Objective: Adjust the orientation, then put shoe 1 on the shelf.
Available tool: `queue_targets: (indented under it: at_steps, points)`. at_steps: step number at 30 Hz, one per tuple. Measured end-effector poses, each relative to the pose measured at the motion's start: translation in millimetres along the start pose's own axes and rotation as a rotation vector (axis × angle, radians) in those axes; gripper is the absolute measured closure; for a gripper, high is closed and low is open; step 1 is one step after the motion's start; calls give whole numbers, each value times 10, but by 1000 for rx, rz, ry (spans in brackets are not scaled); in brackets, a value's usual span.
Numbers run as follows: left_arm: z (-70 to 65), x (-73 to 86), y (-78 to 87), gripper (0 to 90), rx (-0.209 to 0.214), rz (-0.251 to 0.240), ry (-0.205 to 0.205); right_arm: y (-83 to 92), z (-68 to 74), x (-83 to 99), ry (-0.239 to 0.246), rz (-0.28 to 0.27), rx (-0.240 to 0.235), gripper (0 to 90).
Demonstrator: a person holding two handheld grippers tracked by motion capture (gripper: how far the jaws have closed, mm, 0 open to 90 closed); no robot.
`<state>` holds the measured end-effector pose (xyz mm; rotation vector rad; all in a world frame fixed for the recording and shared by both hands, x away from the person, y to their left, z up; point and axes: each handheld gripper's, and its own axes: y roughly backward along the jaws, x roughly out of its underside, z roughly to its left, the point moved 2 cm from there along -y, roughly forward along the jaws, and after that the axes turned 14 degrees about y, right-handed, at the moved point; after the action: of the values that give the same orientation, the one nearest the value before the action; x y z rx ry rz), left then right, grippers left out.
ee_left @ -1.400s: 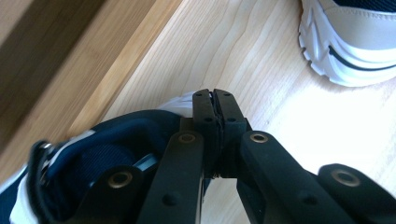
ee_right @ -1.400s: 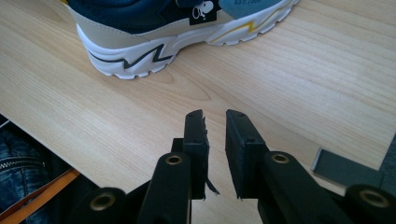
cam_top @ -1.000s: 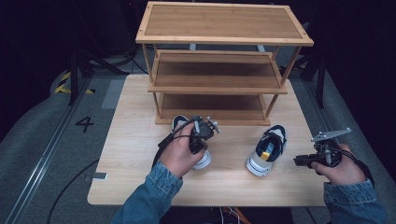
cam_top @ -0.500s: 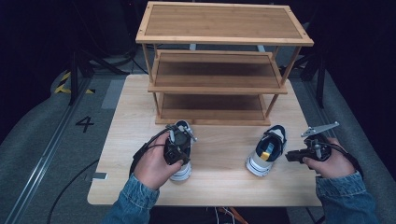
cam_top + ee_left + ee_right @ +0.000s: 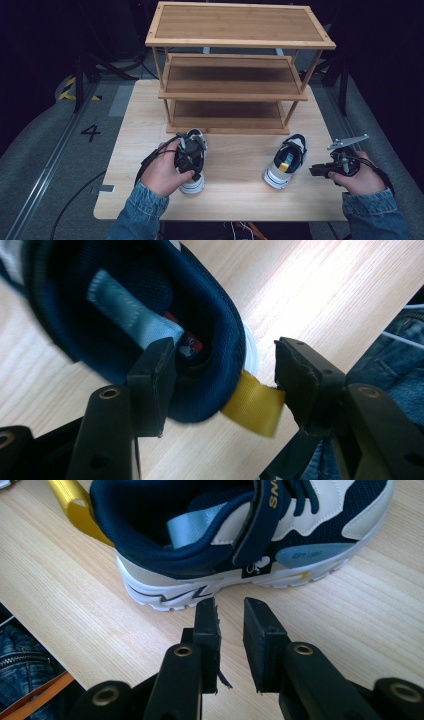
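In the high view, the left gripper [image 5: 189,156] is at the left shoe [image 5: 194,162], which stands on the wooden table [image 5: 235,197] just near of the wooden rack [image 5: 235,70]. The right shoe [image 5: 286,161] stands at the right, and the right gripper [image 5: 322,170] waits just right of it, apart from it. In the left gripper view, the jaws have just been opening: one jaw is inside the dark blue heel collar [image 5: 220,345] of the left shoe and the other stands outside it, beside the yellow pull loop [image 5: 252,405], so the heel is between them but the pads do not press it. A pale blue strip [image 5: 127,315] lies inside the shoe. In the right gripper view, the right gripper [image 5: 230,611] points at the side of the right shoe [image 5: 240,535]; its jaws have a narrow gap, nothing is between them, and their tips stay a little short of the white sole. A person's denim sleeve [image 5: 142,210] shows at the near edge.
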<state>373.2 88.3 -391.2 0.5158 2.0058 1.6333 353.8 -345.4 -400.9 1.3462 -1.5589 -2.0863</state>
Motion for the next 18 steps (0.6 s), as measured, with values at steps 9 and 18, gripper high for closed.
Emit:
queue_targets:
  at_steps: [9,18]
  points:
    - [60,-103,-300,642,71,95,-43,23,8,61,-7,2,11,765]
    - [3,-156,-233,729,49,37,-118,4,6,61,-9,5,10,765]
